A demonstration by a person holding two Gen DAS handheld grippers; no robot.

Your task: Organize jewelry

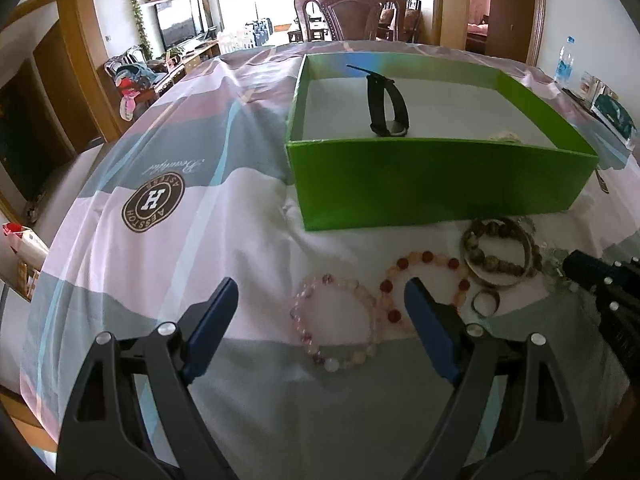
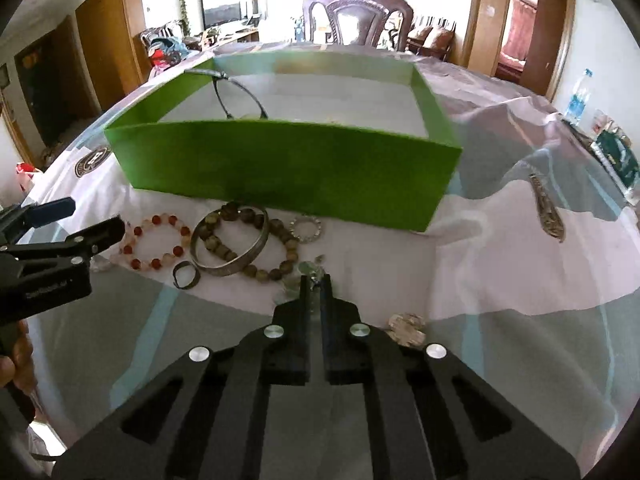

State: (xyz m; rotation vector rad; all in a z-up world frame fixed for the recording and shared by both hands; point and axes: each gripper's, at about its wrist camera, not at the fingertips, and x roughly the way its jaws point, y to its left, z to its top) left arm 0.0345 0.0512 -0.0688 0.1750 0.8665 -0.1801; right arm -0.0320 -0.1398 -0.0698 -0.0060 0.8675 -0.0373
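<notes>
A green box (image 1: 432, 184) (image 2: 280, 168) stands on the cloth-covered table and holds a black watch (image 1: 386, 104). In front of it lie a pale pink bead bracelet (image 1: 336, 320), a red and orange bead bracelet (image 1: 424, 280) (image 2: 158, 246), a brown bead bracelet (image 1: 496, 256) (image 2: 256, 248), a silver bangle (image 2: 232, 248) and a small ring (image 2: 185, 275). My left gripper (image 1: 320, 300) is open above the pink bracelet. My right gripper (image 2: 316, 280) is shut on a small pale green pendant piece (image 2: 310, 269) near the brown beads.
A silver ornate hair clip (image 2: 546, 208) lies on the cloth at the right. A small pale brooch (image 2: 406, 328) lies beside my right gripper. A ring of small beads (image 2: 306, 229) sits by the box wall. A wooden chair (image 1: 352, 12) stands behind the table.
</notes>
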